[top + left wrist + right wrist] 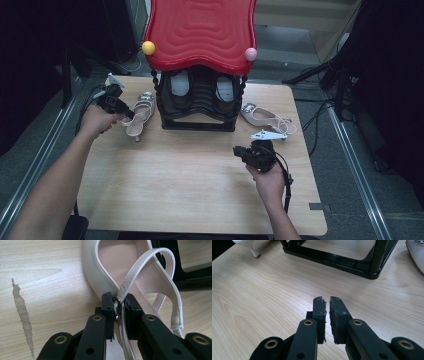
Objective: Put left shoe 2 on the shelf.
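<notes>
A cream heeled sandal [141, 116] lies on the wooden table left of the shoe rack. My left gripper [129, 114] sits at its heel end. In the left gripper view the sandal [100, 270] is close up, and my left gripper [119, 302] is shut on its thin ankle strap [147, 258] near the buckle. A second cream sandal [262, 118] lies right of the rack. My right gripper [240, 150] hovers low over the table in front of that sandal; in its own view the right gripper [327, 302] is shut with nothing between the pads.
A black shoe rack [199, 102] with a wavy red top [200, 30] stands at the back middle, with dark shoes on its shelf. Its base bar [332, 258] lies ahead of my right gripper. A worn patch [23, 315] marks the wood.
</notes>
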`<state>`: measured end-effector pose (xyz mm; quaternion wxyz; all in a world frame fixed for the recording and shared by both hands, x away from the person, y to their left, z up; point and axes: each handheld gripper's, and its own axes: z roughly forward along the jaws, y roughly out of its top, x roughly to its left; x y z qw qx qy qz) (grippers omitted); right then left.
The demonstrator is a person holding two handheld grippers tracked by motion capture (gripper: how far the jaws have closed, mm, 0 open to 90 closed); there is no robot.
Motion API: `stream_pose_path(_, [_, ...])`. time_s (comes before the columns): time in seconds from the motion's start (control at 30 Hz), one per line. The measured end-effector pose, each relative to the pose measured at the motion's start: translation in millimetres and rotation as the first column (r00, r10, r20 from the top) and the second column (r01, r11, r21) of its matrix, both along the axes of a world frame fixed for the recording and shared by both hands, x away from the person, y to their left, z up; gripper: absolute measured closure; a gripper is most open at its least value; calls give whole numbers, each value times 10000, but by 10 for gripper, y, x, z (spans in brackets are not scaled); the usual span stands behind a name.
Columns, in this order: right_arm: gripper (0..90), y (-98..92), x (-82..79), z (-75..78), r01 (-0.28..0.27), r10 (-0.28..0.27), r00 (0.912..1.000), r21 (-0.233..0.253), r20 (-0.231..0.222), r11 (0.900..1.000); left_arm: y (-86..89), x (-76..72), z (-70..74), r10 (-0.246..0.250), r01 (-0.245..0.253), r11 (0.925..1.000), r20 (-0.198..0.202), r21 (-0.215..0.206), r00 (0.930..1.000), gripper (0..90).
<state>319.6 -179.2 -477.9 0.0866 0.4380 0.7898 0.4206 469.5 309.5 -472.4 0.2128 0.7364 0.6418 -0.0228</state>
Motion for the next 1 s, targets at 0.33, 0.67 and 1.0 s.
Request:
stream_pose_path(0.33, [843, -17, 0, 6, 102, -102, 9999, 60, -3, 9999, 50, 12, 36, 237, -242, 9995, -217, -190, 9995, 822])
stream_pose_path(0.67, [842, -17, 0, 6, 75, -75, 10000, 42, 46, 10000, -40, 71, 22, 13, 7, 9992, -503, 407, 9987, 745])
stream_pose_path(1.0, [842, -17, 1, 4, 57, -58, 10000, 25, 54, 10000, -52, 91, -24, 233, -215, 9976, -281, 652, 9993, 791])
